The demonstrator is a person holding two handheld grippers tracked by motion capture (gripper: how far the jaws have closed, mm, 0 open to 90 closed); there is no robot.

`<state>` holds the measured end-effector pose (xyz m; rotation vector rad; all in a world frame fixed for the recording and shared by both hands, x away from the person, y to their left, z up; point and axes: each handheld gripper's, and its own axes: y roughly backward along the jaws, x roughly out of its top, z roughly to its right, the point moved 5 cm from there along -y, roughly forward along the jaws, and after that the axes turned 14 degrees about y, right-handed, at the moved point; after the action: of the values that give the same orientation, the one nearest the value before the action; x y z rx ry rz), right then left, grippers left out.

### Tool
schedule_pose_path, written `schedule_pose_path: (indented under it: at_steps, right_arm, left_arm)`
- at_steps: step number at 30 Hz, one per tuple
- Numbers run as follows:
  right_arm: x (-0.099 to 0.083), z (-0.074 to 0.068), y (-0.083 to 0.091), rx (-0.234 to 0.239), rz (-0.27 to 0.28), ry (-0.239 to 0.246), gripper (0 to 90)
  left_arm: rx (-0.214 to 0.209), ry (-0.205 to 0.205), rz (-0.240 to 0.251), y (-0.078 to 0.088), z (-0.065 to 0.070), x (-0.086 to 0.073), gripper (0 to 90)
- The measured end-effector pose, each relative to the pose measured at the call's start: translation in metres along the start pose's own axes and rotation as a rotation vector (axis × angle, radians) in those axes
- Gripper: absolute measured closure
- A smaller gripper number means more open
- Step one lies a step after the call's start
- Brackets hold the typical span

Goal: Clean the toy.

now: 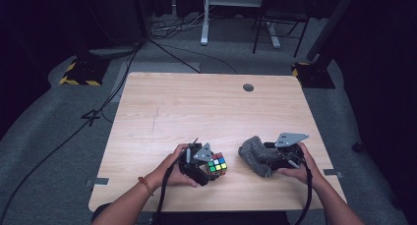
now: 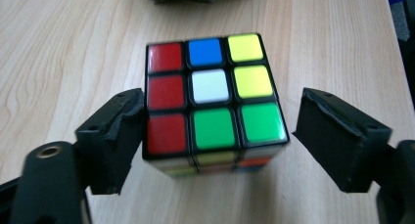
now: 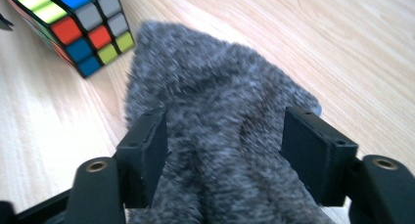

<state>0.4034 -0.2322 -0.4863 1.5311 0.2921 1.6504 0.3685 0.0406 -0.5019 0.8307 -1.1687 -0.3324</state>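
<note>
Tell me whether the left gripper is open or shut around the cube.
Open. In the left gripper view, the left gripper straddles the Rubik's cube, with a gap at one jaw.

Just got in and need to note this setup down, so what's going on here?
A person at a wooden table holds tongs in each hand. The left tongs stand around a puzzle cube resting on the table, jaws apart, with a gap on one side. The right tongs stand open around a fuzzy grey cloth lying beside the cube.
</note>
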Motion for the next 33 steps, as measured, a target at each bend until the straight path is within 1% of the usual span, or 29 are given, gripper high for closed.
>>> schedule_pose_path:
  at_steps: [3, 5, 7, 8, 10, 11, 13, 15, 18, 19, 21, 23, 25, 27, 29, 31, 33]
  right_arm:
    - [0.006, -0.003, 0.004, -0.018, 0.022, 0.015, 30.0]
    - [0.011, -0.004, 0.007, -0.031, 0.045, 0.014, 30.1]
    - [0.014, -0.006, 0.008, -0.039, 0.056, 0.020, 30.2]
    - [0.017, -0.008, 0.009, -0.043, 0.061, 0.033, 30.3]
    - [0.022, -0.014, 0.010, -0.034, 0.077, 0.047, 30.4]
    - [0.024, -0.016, 0.010, -0.031, 0.085, 0.053, 30.6]
    - [0.029, -0.024, 0.008, -0.018, 0.092, 0.074, 30.7]
    - [0.032, -0.030, 0.006, -0.002, 0.102, 0.087, 31.1]
    - [0.036, -0.041, 0.000, 0.032, 0.102, 0.107, 31.2]
    - [0.037, -0.046, -0.004, 0.051, 0.098, 0.117, 31.2]
    - [0.038, -0.053, -0.010, 0.065, 0.088, 0.136, 31.4]
    - [0.039, -0.061, -0.017, 0.093, 0.077, 0.146, 31.4]
    - [0.038, -0.068, -0.024, 0.128, 0.061, 0.161, 31.7]
    - [0.037, -0.072, -0.028, 0.142, 0.049, 0.171, 32.7]
    - [0.036, -0.074, -0.031, 0.151, 0.046, 0.164, 32.8]
    - [0.035, -0.075, -0.034, 0.147, 0.036, 0.168, 33.5]
    - [0.034, -0.074, -0.035, 0.141, 0.027, 0.173, 32.9]
  left_arm:
    - [-0.005, 0.009, 0.001, 0.006, 0.001, -0.005, 20.3]
    - [-0.001, 0.014, -0.005, 0.008, 0.001, -0.009, 22.2]
    - [-0.004, 0.008, -0.019, 0.009, 0.004, -0.013, 22.8]
    - [-0.003, 0.001, -0.024, 0.009, 0.005, -0.014, 22.9]
    - [-0.001, -0.010, -0.043, 0.009, 0.009, -0.017, 23.8]
    - [-0.002, -0.025, -0.049, 0.008, 0.011, -0.018, 24.2]
    - [-0.007, -0.031, -0.063, 0.009, 0.015, -0.019, 25.4]
    - [-0.016, -0.036, -0.062, 0.009, 0.018, -0.020, 26.8]
    - [-0.038, -0.032, -0.057, 0.009, 0.022, -0.019, 31.3]
    - [-0.040, -0.038, -0.061, 0.008, 0.022, -0.019, 34.3]
    - [-0.054, -0.045, -0.068, 0.005, 0.026, -0.018, 41.3]
    - [-0.050, -0.052, -0.078, 0.002, 0.028, -0.018, 41.5]
    - [-0.059, -0.052, -0.087, 0.001, 0.030, -0.018, 42.1]
    - [-0.061, -0.052, -0.082, 0.000, 0.031, -0.017, 41.8]
    - [-0.070, -0.052, -0.082, -0.001, 0.033, -0.018, 41.9]
    - [-0.084, -0.055, -0.086, -0.001, 0.035, -0.017, 42.0]
    - [-0.085, -0.066, -0.091, -0.001, 0.038, -0.018, 40.6]
